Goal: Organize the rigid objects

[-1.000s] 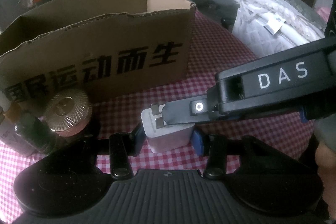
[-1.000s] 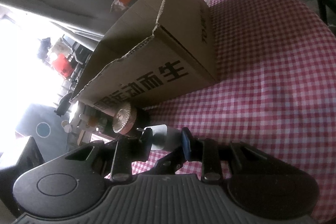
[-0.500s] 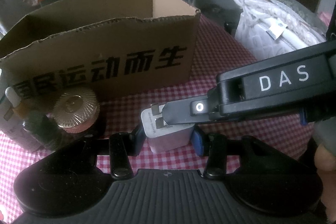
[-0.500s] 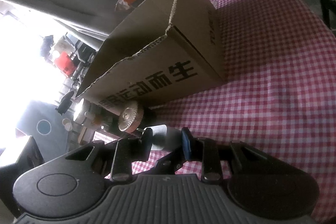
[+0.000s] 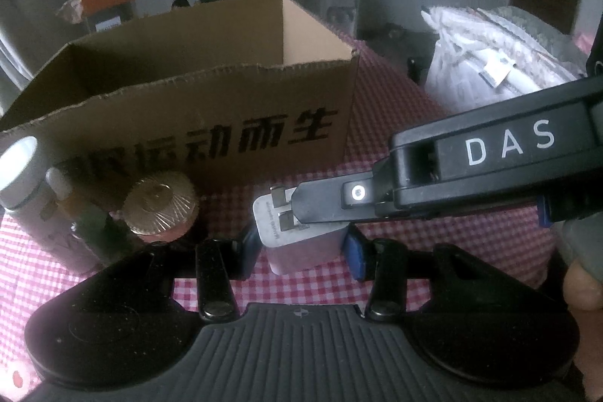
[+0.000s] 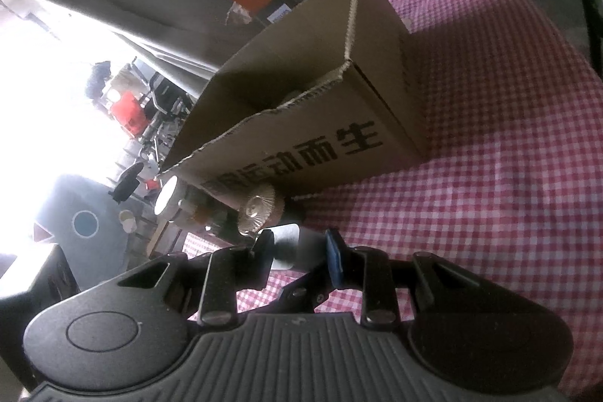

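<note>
Grippers (image 5: 299,245) (image 6: 297,253) raised charger (image 5: 301,240) toward box (image 5: 226,123).

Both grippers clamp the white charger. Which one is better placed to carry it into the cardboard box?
Probably left: the left gripper holds the charger squarely facing the cardboard box; the right gripper is rolled sideways.

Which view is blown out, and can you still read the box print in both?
Right wrist: window area at left overexposed to white, frame tilted, print on cardboard box still legible. Left wrist: dim, even light, fisheye bending, box print softly blurred but readable; white charger shows mild glare.
</note>
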